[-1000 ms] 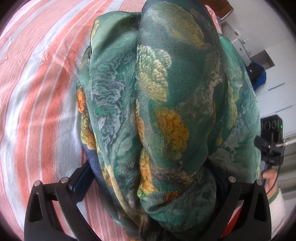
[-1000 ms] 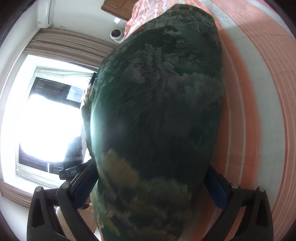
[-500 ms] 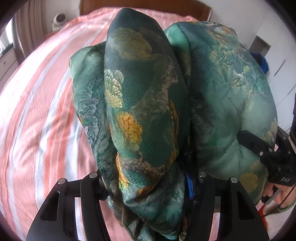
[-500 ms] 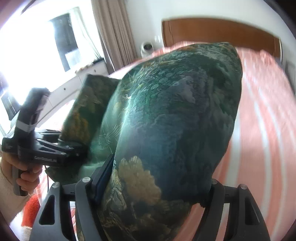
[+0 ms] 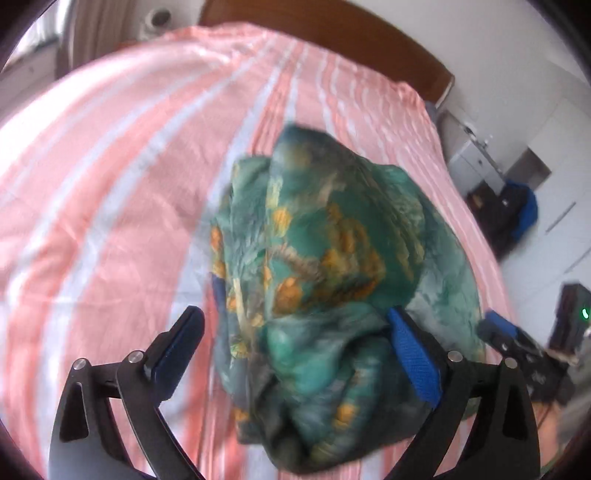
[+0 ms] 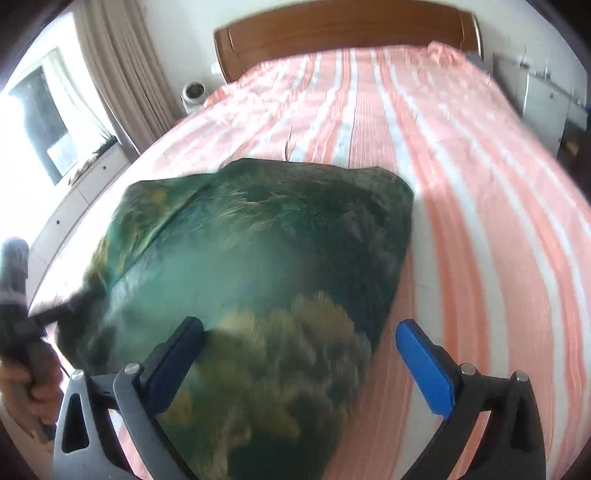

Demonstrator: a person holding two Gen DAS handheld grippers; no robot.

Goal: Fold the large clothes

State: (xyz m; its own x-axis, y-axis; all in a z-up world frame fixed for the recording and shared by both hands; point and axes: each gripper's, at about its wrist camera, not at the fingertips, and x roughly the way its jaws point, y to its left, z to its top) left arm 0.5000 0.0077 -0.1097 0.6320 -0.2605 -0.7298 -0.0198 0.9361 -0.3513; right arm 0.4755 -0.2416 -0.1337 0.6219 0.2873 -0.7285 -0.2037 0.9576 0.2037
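A large green garment with gold and orange floral print [image 5: 332,280] lies in a rumpled heap on the striped bed. It also shows in the right wrist view [image 6: 258,266], spread wider and smoother. My left gripper [image 5: 295,339] is open, its jaws wide apart on either side of the heap's near end. My right gripper [image 6: 299,347] is open too, jaws wide, with the cloth's near edge lying between them. The other gripper appears at the right edge of the left wrist view [image 5: 517,339] and, blurred, at the left edge of the right wrist view [image 6: 18,295].
The bed has a pink and white striped cover [image 6: 461,166] and a wooden headboard [image 6: 343,33]. A window with curtains [image 6: 110,74] and white drawers [image 6: 74,195] stand left. A white cabinet [image 6: 546,99] and a dark and blue bag [image 5: 517,210] stand right.
Both grippers were shut on the garment, holding it up close to the cameras. Now both have opened and the garment has dropped onto the bed.
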